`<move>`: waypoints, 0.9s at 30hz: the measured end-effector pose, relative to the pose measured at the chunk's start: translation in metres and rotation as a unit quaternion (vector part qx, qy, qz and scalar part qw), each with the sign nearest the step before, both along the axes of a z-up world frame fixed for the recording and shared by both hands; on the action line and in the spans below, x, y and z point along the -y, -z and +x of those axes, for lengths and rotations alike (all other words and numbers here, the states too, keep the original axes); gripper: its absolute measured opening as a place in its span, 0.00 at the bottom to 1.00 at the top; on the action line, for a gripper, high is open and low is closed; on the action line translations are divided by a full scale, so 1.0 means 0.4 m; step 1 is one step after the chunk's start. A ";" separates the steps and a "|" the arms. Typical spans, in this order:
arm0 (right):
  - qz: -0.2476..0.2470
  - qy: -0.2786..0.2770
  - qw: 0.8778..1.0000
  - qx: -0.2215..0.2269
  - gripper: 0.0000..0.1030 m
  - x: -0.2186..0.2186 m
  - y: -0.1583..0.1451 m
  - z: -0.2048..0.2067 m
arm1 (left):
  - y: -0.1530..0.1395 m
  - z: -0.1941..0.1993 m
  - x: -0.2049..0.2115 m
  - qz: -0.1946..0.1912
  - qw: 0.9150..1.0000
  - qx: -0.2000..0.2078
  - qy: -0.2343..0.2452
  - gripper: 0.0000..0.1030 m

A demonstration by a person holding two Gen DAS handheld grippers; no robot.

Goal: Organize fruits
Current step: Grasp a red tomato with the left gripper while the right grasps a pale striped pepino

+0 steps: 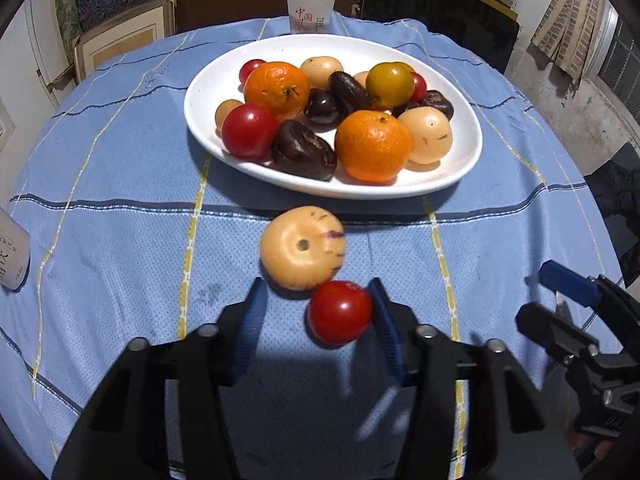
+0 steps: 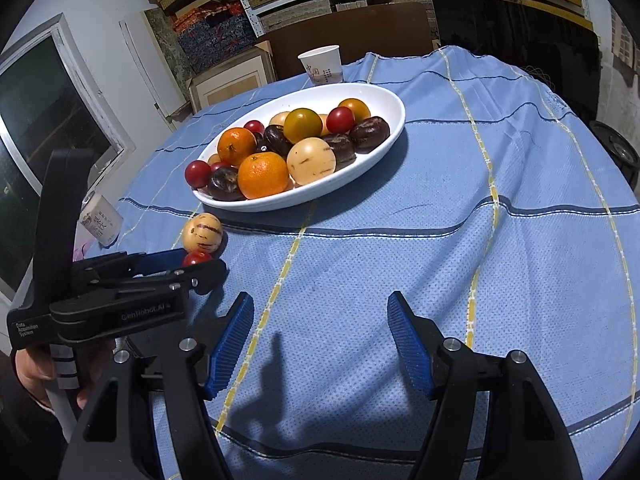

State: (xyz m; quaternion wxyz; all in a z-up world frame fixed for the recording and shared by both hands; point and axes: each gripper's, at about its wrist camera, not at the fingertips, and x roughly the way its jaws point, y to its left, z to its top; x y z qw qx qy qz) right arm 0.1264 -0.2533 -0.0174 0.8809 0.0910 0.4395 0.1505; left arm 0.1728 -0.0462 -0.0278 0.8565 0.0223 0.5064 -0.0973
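– Two fruits lie off the plate, right? Where exactly?

– Yes. A red tomato (image 1: 340, 312) and a tan round fruit (image 1: 303, 247) rest touching each other on the blue cloth of the table (image 1: 120, 240), just in front of the near rim of the white plate (image 1: 208, 80).

– And the left gripper (image 1: 317, 286)?

– Its jaws straddle the tomato, partly open. The right pad touches the tomato's side; the left pad stands clear of it, with bare cloth between. No grip.

– The right gripper (image 2: 320, 297)?

– Jaws wide apart, nothing between them, over open cloth near the table's front edge, beside the left gripper.

– Any room on the plate?

– It is crowded with oranges, dark fruits, tomatoes and tan fruits; a bare patch shows at its far left.

– Around it?

– Wide clear cloth to the right. A paper cup (image 1: 311, 12) stands at the far edge, and a small carton (image 1: 12, 256) at the left edge.
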 end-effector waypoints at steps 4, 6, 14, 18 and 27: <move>-0.003 -0.004 1.000 -0.001 0.68 -0.008 -0.001 -0.001 | -0.010 -0.007 0.006 -0.015 0.999 -0.018 0.028 0.27; -0.006 -0.007 1.000 0.000 0.68 -0.015 -0.005 -0.003 | -0.019 -0.019 0.002 -0.014 0.999 -0.013 0.034 0.27; -0.029 -0.057 0.998 0.001 0.68 -0.118 -0.011 0.015 | -0.020 -0.059 -0.079 0.001 1.000 -0.003 0.010 0.27; -0.045 -0.089 0.995 -0.008 0.68 -0.195 0.004 0.037 | -0.016 -0.063 -0.142 0.002 1.000 -0.002 -0.009 0.27; -0.059 -0.137 0.989 -0.011 0.68 -0.339 0.024 0.091 | -0.023 -0.042 -0.254 0.003 0.999 0.003 -0.043 0.27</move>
